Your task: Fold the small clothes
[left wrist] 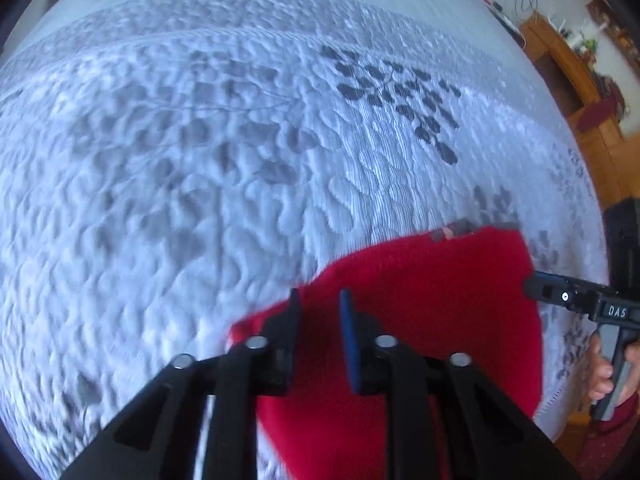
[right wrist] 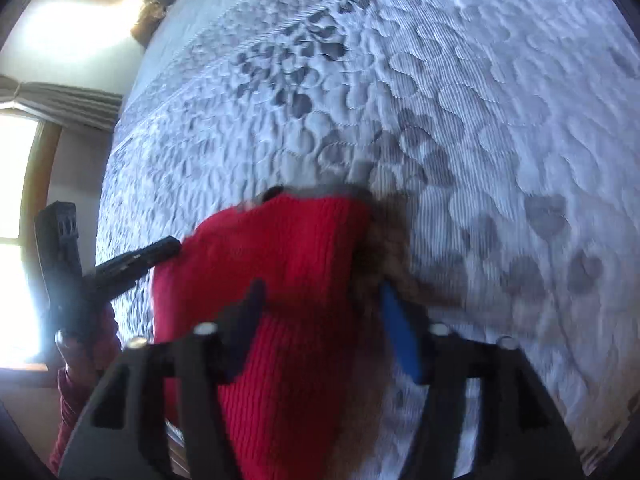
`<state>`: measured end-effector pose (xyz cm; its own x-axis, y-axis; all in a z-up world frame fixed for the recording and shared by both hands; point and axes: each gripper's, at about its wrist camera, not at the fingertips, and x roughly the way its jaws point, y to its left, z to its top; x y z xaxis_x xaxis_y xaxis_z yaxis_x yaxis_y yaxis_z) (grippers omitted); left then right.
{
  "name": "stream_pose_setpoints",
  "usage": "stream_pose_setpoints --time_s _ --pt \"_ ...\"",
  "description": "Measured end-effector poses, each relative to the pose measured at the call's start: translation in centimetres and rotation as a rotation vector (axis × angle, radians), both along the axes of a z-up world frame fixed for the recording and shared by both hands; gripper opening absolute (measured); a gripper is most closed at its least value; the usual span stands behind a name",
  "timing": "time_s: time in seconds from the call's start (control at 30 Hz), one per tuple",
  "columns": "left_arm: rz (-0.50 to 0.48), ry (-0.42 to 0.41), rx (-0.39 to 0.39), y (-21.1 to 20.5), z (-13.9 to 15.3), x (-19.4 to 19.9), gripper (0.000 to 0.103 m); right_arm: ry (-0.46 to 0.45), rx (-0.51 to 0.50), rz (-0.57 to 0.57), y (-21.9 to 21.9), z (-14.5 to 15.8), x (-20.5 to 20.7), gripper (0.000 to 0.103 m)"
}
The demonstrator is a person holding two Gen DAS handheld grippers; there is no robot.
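Note:
A small red knit garment (left wrist: 432, 300) lies on the white quilted bedspread (left wrist: 240, 140) near the bed's front edge. My left gripper (left wrist: 320, 300) hovers over its left part with the jaws a little apart and nothing between them. In the right wrist view the garment (right wrist: 280, 280) has a brown fuzzy trim (right wrist: 384, 248) along its right side. My right gripper (right wrist: 320, 300) is open wide above the garment, empty. The right gripper also shows in the left wrist view (left wrist: 560, 296), at the garment's right edge. The left gripper shows in the right wrist view (right wrist: 140, 260), at its left edge.
The bedspread (right wrist: 480, 120) has grey leaf patterns and fills most of both views. Wooden furniture (left wrist: 568, 76) stands past the bed's right side. A bright window with curtains (right wrist: 24, 160) is beyond the bed's left side.

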<state>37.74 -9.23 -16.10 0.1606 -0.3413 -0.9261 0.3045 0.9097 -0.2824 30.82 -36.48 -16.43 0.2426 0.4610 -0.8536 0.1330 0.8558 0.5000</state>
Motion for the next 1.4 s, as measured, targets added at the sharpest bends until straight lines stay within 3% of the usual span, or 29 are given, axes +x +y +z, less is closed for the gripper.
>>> stream_pose_setpoints --time_s 0.03,0.1,0.23,0.4,0.53,0.67,0.77,0.87,1.1,1.23,1.4 --pt "0.011 -0.008 -0.020 1.3 0.8 -1.5 0.045 -0.005 0.029 0.020 0.3 0.7 -1.6 0.063" --pt "0.035 -0.009 -0.017 3.6 1.3 -4.3 0.053 -0.005 0.061 0.046 1.2 1.4 -4.1 0.065" --pt "0.048 0.074 -0.054 6.5 -0.1 -10.2 0.054 0.035 0.045 0.118 4.1 1.2 -10.9 0.068" --pt "0.058 0.125 -0.149 6.6 -1.7 -14.4 0.053 0.101 0.087 0.108 6.0 -1.5 -15.3 0.069" --pt "0.069 0.102 -0.138 5.8 -1.7 -15.3 0.053 0.096 0.115 0.084 6.0 -2.0 -16.0 0.069" --pt "0.001 0.027 -0.017 3.3 -1.4 -16.1 0.052 0.099 0.039 0.097 6.3 -1.7 -15.9 0.046" --pt "-0.021 0.009 0.012 2.3 -1.6 -16.4 0.040 0.094 0.009 0.117 7.0 -1.8 -16.3 0.027" --pt "-0.037 -0.014 0.035 1.9 -1.5 -16.6 0.038 0.092 -0.001 0.103 6.7 -1.7 -17.2 0.021" --pt "-0.053 -0.036 0.036 2.0 -1.7 -16.8 0.038 0.086 -0.060 0.108 7.5 -2.4 -17.8 0.020" --pt "-0.049 -0.045 0.037 2.1 -1.6 -17.1 0.038 0.088 -0.045 0.100 7.2 -2.7 -17.7 0.021" --pt "-0.049 -0.065 0.050 2.3 -1.0 -17.5 0.038 0.065 -0.043 0.108 7.0 -1.2 -17.5 0.034"
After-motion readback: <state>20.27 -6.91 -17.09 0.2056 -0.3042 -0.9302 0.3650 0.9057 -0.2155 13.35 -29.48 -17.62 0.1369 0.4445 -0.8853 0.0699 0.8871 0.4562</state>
